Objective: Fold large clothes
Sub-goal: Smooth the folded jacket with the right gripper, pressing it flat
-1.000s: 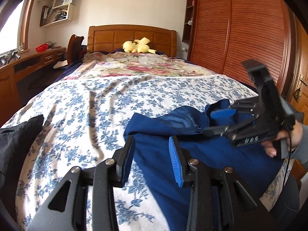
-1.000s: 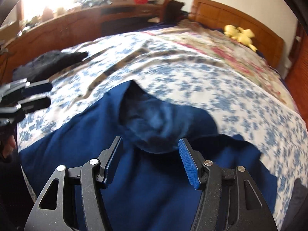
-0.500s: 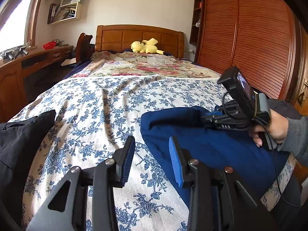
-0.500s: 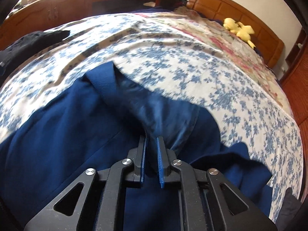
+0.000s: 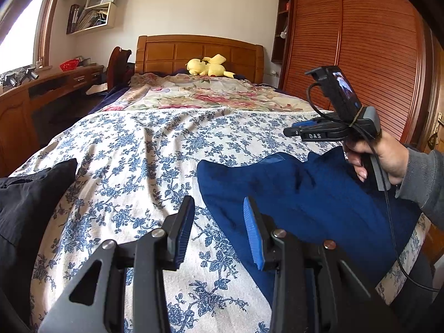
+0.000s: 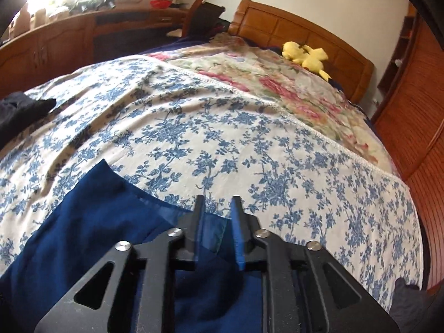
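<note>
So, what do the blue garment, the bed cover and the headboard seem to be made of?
The blue garment looks like soft matte knit, maybe cotton: it bunches in thick folds with no shine. The bed cover seems thin woven printed cloth, with fine wrinkles and a blue flower pattern. The headboard looks like varnished wood, with panels, orange-brown and slightly glossy.

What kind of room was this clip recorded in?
A home bedroom, most likely: a bed with a wooden headboard, a yellow plush toy near the pillows, and a louvered wooden wardrobe beside it.
</note>
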A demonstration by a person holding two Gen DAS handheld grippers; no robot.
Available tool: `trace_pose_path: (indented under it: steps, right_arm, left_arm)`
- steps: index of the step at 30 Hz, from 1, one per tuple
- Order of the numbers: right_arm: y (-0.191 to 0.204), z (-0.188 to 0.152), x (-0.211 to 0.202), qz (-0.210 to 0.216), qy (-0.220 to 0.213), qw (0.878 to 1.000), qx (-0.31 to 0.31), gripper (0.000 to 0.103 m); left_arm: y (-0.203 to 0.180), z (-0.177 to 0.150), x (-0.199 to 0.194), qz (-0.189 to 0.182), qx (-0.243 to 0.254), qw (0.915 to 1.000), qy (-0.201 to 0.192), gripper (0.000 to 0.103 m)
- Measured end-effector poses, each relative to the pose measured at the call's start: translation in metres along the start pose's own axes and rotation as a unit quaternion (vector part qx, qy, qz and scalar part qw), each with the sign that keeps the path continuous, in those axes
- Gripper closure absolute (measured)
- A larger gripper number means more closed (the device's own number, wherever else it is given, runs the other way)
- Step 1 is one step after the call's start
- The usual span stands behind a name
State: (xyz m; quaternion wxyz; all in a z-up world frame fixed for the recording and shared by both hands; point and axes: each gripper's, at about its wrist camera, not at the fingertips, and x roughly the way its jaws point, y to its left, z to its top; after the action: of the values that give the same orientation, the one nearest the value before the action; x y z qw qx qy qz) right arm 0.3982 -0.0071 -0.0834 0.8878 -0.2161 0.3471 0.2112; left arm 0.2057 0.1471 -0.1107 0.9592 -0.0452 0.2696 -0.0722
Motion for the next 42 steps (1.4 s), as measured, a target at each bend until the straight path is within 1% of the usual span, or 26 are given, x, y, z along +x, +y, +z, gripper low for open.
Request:
trace_pose_path:
  steps: [3,5,7,13,18,21,25,29,31,34,37,42]
  right_arm:
    - [-0.008,-0.017,-0.003,-0.002,0.018,1.000,-0.001,0.075]
    - [-0.019,-0.035,-0.005,-0.002,0.038,0.999,0.008,0.075]
    - [-0.029,-0.055,-0.013,-0.001,0.047,0.999,0.022,0.075]
    - [-0.041,-0.111,-0.050,0.015,0.055,0.997,0.061,0.075]
    - [-0.039,-0.141,-0.081,0.017,0.053,0.996,0.072,0.074]
    - [-0.034,-0.160,-0.096,0.023,0.057,0.995,0.076,0.071]
    - [-0.028,-0.177,-0.110,0.029,0.060,0.995,0.079,0.070]
    - [-0.020,-0.191,-0.118,0.028,0.065,0.995,0.068,0.068]
    - [-0.016,-0.199,-0.114,0.030,0.080,0.994,0.066,0.062]
    - [-0.015,-0.210,-0.104,0.035,0.094,0.993,0.065,0.059]
    - [-0.017,-0.217,-0.101,0.033,0.077,0.994,0.075,0.055]
    - [-0.018,-0.222,-0.101,0.034,0.059,0.994,0.082,0.052]
  left_arm:
    - [-0.005,0.001,0.000,-0.004,0.004,1.0000,-0.001,0.068]
    - [-0.008,0.001,0.001,-0.008,0.007,0.9999,-0.002,0.068]
    - [-0.012,0.002,0.002,-0.010,0.011,0.9999,-0.001,0.068]
    - [-0.022,0.004,0.004,-0.021,0.020,0.9996,-0.002,0.068]
    - [-0.030,0.004,0.006,-0.027,0.026,0.9993,-0.001,0.068]
    - [-0.035,0.004,0.007,-0.029,0.029,0.9992,-0.001,0.068]
    - [-0.042,0.003,0.007,-0.029,0.035,0.9990,0.001,0.068]
    - [-0.052,0.002,0.005,-0.032,0.049,0.9983,0.003,0.068]
    - [-0.056,0.000,0.002,-0.036,0.051,0.9981,0.003,0.068]
    - [-0.063,-0.007,-0.001,-0.038,0.057,0.9976,0.008,0.068]
    - [-0.071,-0.012,-0.005,-0.037,0.063,0.9972,0.013,0.068]
    - [-0.086,-0.023,-0.019,-0.019,0.074,0.9969,0.019,0.068]
